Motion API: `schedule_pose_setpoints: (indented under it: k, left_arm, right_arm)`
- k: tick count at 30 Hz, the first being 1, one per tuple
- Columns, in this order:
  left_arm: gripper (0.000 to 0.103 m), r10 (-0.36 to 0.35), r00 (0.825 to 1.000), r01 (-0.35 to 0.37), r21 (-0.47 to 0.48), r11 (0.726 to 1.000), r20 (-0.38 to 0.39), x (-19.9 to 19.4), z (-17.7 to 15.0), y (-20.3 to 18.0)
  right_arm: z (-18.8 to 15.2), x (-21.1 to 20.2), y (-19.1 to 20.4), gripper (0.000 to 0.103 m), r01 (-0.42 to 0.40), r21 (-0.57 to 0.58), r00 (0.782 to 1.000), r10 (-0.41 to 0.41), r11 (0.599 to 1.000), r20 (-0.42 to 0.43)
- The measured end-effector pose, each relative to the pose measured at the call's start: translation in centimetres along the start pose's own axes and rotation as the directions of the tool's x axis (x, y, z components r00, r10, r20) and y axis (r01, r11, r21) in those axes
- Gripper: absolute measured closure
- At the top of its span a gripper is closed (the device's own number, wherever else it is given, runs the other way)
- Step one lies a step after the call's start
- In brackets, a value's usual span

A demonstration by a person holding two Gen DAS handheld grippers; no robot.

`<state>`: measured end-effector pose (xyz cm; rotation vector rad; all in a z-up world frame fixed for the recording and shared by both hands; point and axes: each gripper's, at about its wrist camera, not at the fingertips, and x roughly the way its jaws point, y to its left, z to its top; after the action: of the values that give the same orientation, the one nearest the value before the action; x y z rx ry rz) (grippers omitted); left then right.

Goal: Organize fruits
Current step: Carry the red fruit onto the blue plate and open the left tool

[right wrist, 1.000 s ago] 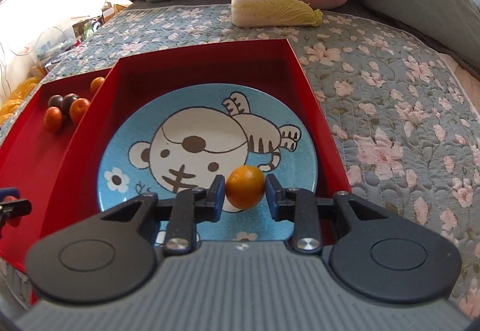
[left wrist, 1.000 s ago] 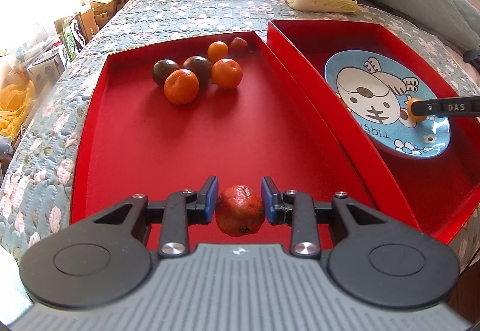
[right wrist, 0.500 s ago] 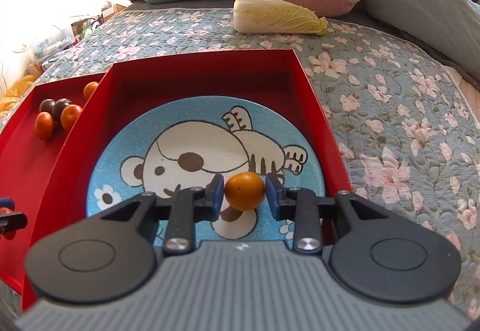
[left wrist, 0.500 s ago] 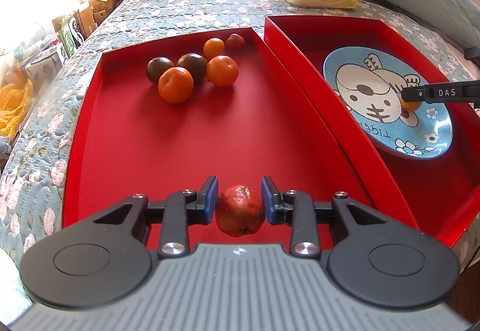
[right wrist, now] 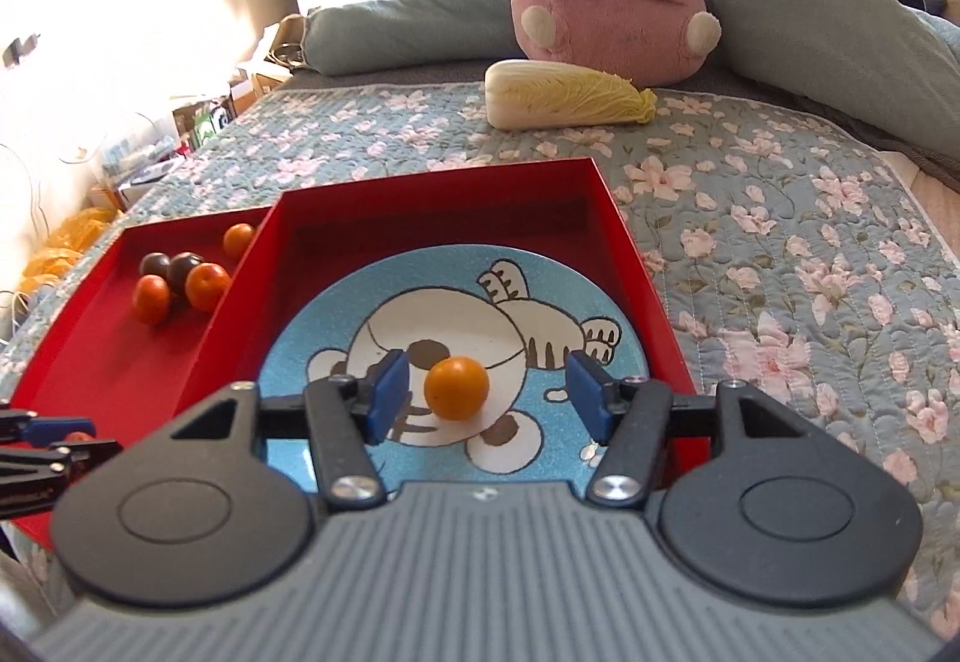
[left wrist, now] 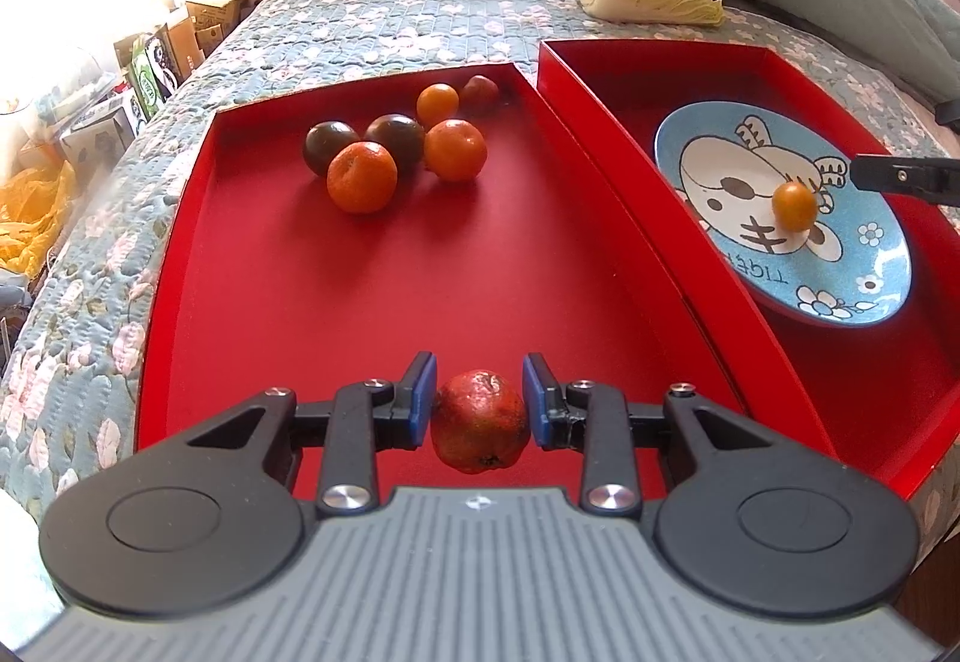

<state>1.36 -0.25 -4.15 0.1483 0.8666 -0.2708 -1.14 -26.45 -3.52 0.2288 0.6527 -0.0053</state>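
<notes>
Right tool [right wrist: 487, 395]: jaws have just been opening and now stand wide, blue pads clear on both sides of the small round orange fruit [right wrist: 456, 387], which sits free on the blue round plate with a cartoon tiger [right wrist: 624, 329], near its middle. Plate lies in the right-hand red shallow cardboard tray [right wrist: 624, 236] on the floral quilted bed [right wrist: 780, 218]. Step in hand, as judged: release and withdrawal. To do it well, lift the right tool straight up and back without either pad brushing the fruit; it is smooth, glossy and near-spherical, so it will likely roll on the slick plate at a nudge. Left tool [left wrist: 478, 405]: closed tight on a dull red, rough-skinned round fruit [left wrist: 479, 420], pads pressing both flanks, held low over the near end of the left-hand red tray [left wrist: 180, 242]. Its skin is mottled, with a small dark calyx at the bottom; it looks firm. Far end of the left tray: a cluster of two orange mandarins [left wrist: 362, 176], two dark brown round fruits [left wrist: 327, 143], one small orange fruit and one reddish fruit, touching or nearly so. Next placement should go beside the placed fruit, not onto it.
</notes>
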Motion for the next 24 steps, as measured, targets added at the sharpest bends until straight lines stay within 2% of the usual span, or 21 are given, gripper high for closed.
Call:
schedule_pose_setpoints:
  k: [12,24]
  left_arm:
    - [0.067,-0.035,0.997,0.035,0.002,0.999,0.067,-1.7,1.6,-1.0]
    - [0.067,-0.130,0.984,0.119,0.094,0.988,0.123,-2.0,5.6,-5.2]
  right_arm:
    - [-2.0,-2.2,0.5,0.042,-0.025,-0.013,1.000,0.025,1.000,-0.004]
    - [-3.7,-3.2,0.0,0.042,-0.034,-0.031,0.999,0.033,0.999,-0.033]
